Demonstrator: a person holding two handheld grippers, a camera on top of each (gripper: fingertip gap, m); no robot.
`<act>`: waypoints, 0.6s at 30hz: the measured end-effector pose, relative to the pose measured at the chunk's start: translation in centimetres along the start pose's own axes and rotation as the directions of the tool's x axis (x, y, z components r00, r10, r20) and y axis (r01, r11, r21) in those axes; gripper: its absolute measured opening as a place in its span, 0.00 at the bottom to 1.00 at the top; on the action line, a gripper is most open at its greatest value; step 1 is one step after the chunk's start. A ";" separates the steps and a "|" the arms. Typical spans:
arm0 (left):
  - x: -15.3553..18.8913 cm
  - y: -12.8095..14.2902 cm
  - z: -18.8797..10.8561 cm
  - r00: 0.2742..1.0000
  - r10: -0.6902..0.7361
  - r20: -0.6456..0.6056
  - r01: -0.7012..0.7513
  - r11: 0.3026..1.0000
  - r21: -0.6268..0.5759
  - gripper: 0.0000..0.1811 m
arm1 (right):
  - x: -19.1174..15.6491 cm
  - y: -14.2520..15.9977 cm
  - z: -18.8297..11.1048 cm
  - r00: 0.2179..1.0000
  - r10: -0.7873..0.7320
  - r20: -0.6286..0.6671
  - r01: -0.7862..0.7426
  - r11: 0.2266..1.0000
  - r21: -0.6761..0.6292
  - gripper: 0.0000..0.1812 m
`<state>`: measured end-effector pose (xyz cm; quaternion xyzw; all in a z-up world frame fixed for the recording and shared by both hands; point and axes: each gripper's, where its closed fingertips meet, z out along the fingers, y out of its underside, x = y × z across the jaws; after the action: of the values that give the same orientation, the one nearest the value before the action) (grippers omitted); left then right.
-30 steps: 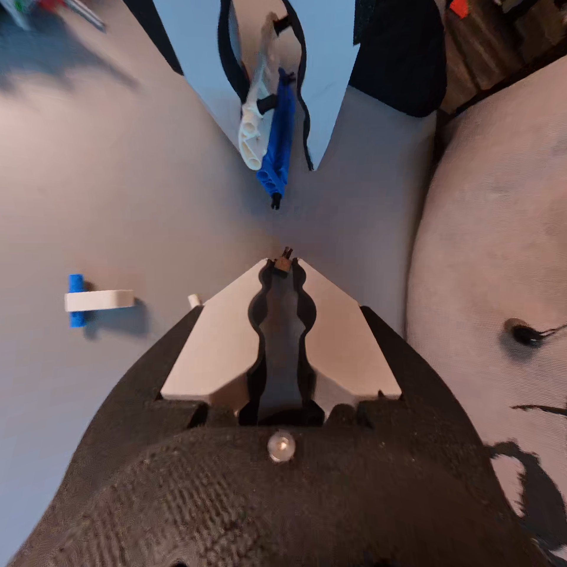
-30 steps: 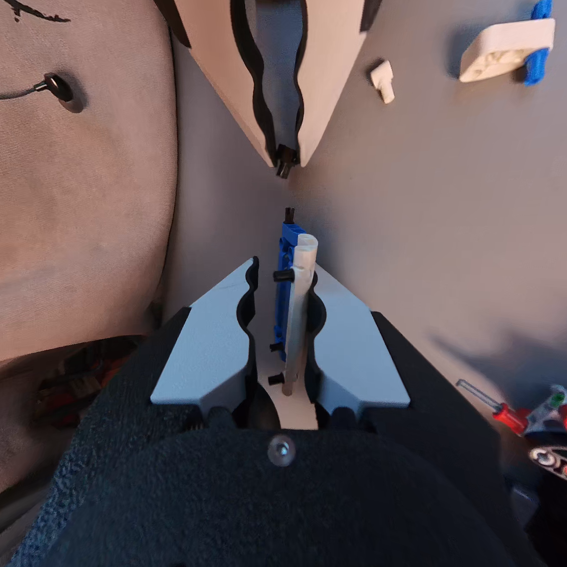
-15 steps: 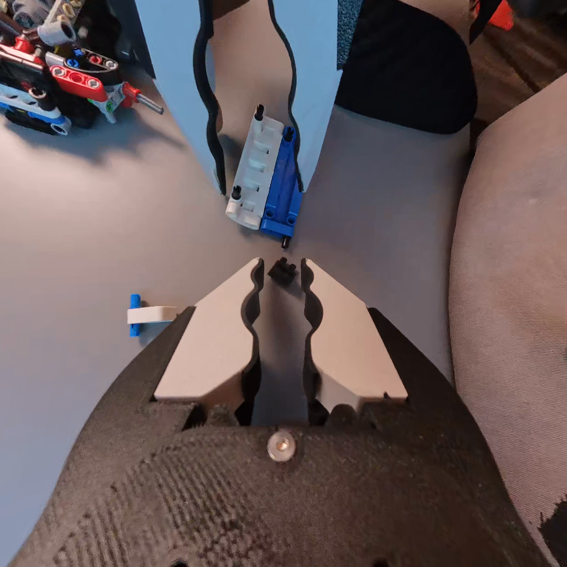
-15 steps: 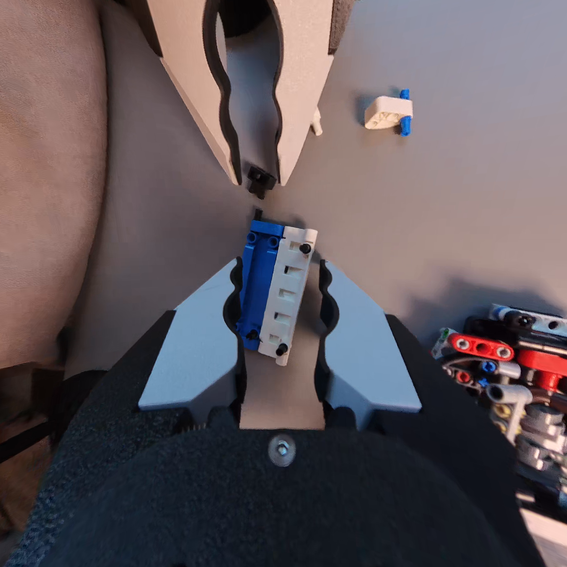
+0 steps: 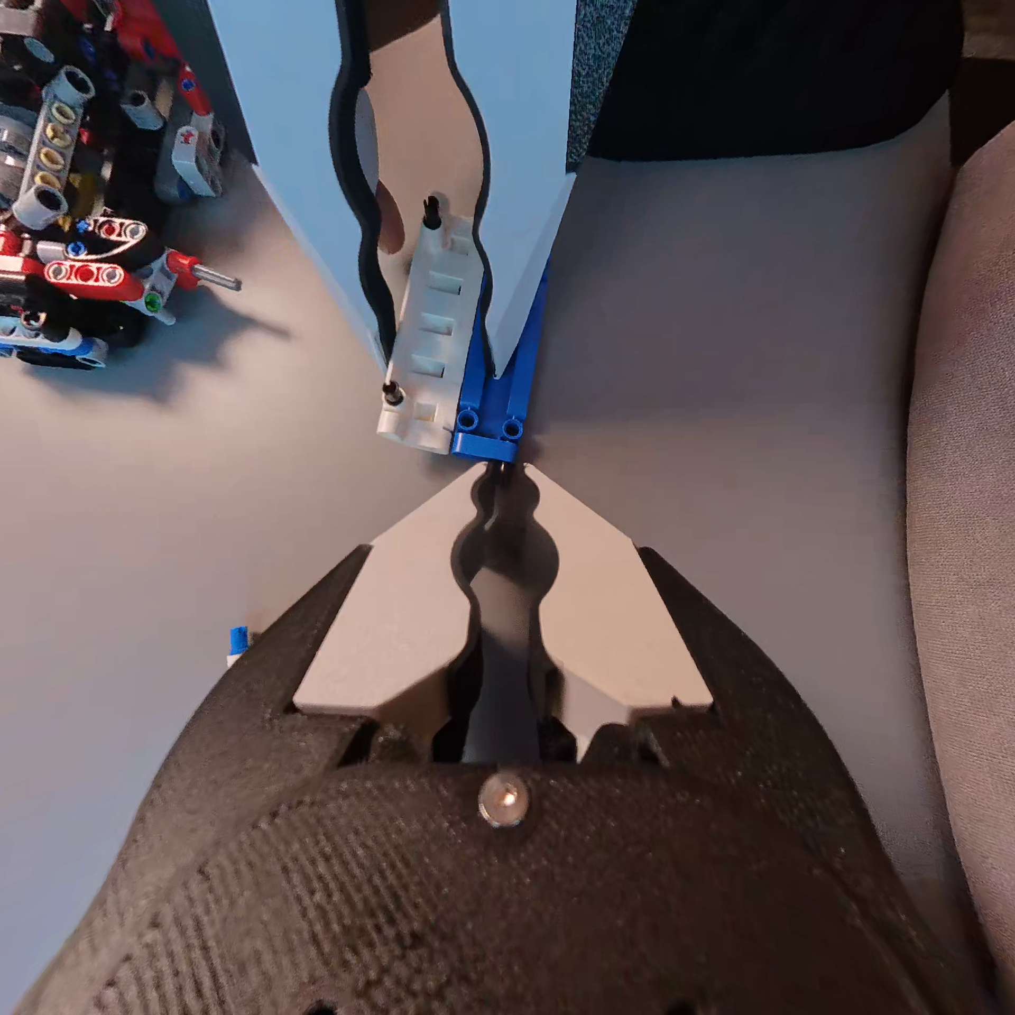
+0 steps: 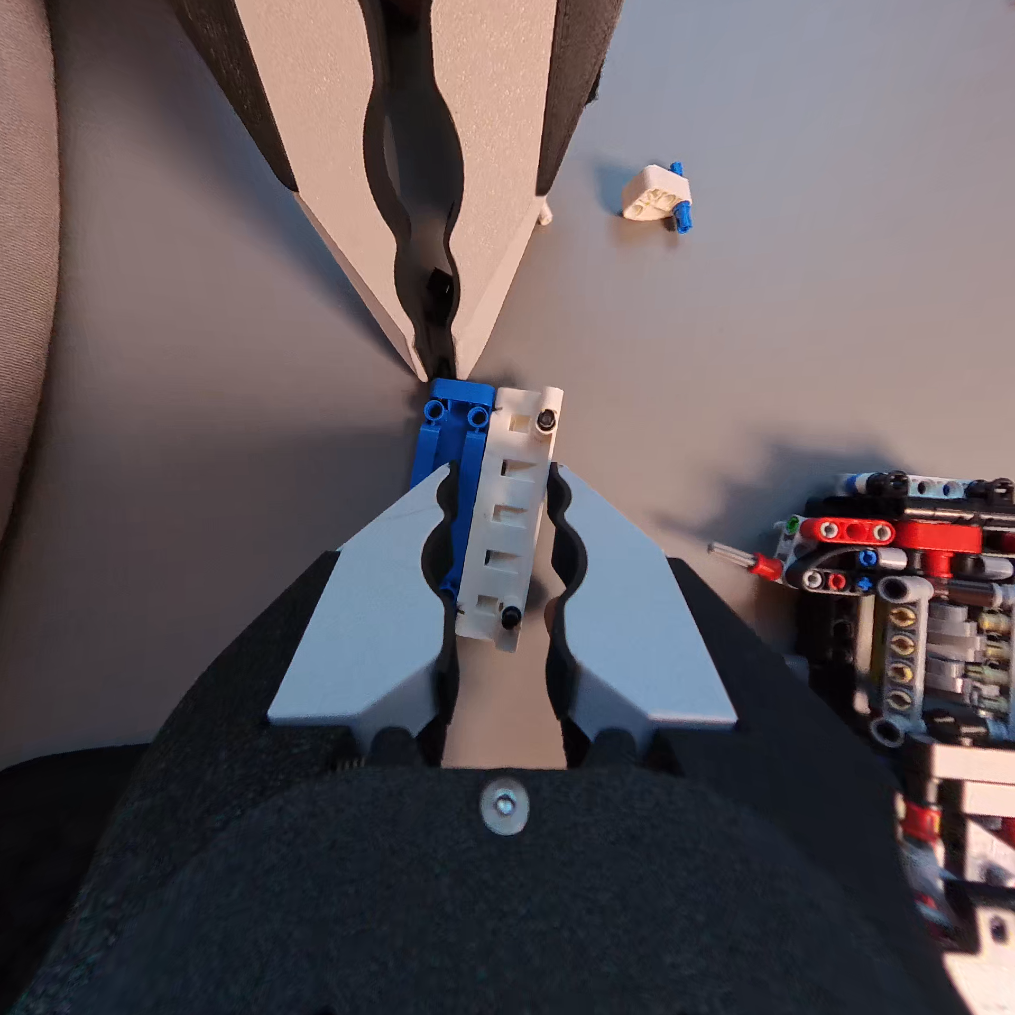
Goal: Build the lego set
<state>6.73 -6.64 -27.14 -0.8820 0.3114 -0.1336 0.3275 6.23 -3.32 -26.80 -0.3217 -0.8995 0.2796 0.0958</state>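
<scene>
1. Left wrist view: the left gripper (image 5: pixel 502 467) has its beige jaws drawn almost together, pinching a small black pin (image 5: pixel 501 471) at the very tips. The pin tip meets the near end of the blue panel (image 5: pixel 489 434).
2. Same view: the blue panel is joined side by side with a white panel (image 5: pixel 431 335) carrying black pegs. This pair lies between the pale blue jaws of the right gripper (image 5: pixel 439 362), which reaches in from the top. One jaw presses the blue side; whether the other jaw touches the white side I cannot tell.
3. Same view: a partly built lego model (image 5: pixel 66 219) in red, black, grey and blue stands at the upper left on the grey surface (image 5: pixel 165 522). A beige cushion (image 5: pixel 966 494) runs along the right edge.
4. Right wrist view: the right gripper (image 6: pixel 500 472) has the blue panel (image 6: pixel 456 434) and white panel (image 6: pixel 516 522) between its jaws. The left jaw touches the blue panel, while a thin gap shows beside the white one.
5. Same view: the left gripper (image 6: pixel 436 368) comes down from the top, jaws nearly closed on the black pin (image 6: pixel 439 285), tips touching the far end of the blue panel.
6. Same view: a small white piece with a blue pin (image 6: pixel 656 200) lies well apart at the upper right. The lego model (image 6: pixel 906 593) sits at the right edge.
</scene>
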 end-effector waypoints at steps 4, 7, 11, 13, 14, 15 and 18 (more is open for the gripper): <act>0.0 -0.7 -0.4 0.994 0.097 0.045 -0.099 0.995 0.033 0.02 | 0.0 -0.2 -0.6 1.000 0.011 -0.028 -0.009 0.998 0.063 0.16; -0.3 -1.9 -1.6 0.973 0.184 0.140 -0.200 0.973 0.114 0.01 | 0.6 -0.7 -2.4 0.993 0.113 -0.028 -0.106 0.978 0.177 0.18; -1.7 -2.5 -4.0 0.934 0.182 0.307 -0.253 0.944 0.211 0.01 | 2.2 -0.5 -7.3 0.919 0.393 -0.024 -0.346 0.835 0.428 0.32; -2.5 -3.0 -5.5 0.911 0.139 0.389 -0.260 0.924 0.279 0.01 | 2.5 -0.4 -9.1 0.802 0.593 0.074 -0.521 0.633 0.573 0.31; -2.8 -3.4 -6.2 0.892 0.131 0.433 -0.279 0.912 0.300 0.01 | 2.3 -0.7 -9.4 0.738 0.655 0.160 -0.588 0.508 0.630 0.32; -2.9 -4.0 -6.8 0.872 0.130 0.471 -0.305 0.898 0.318 0.01 | 2.1 -1.3 -9.6 0.680 0.691 0.245 -0.631 0.380 0.676 0.32; -2.6 -6.2 -7.8 0.829 0.152 0.538 -0.380 0.859 0.344 0.01 | 1.2 -4.5 -9.3 0.596 0.667 0.448 -0.678 0.119 0.725 0.29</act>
<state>4.16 -5.10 -17.28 -0.7363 0.3024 0.0775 0.6004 6.21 -1.31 -16.64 -0.5967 -0.3923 0.6932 0.0976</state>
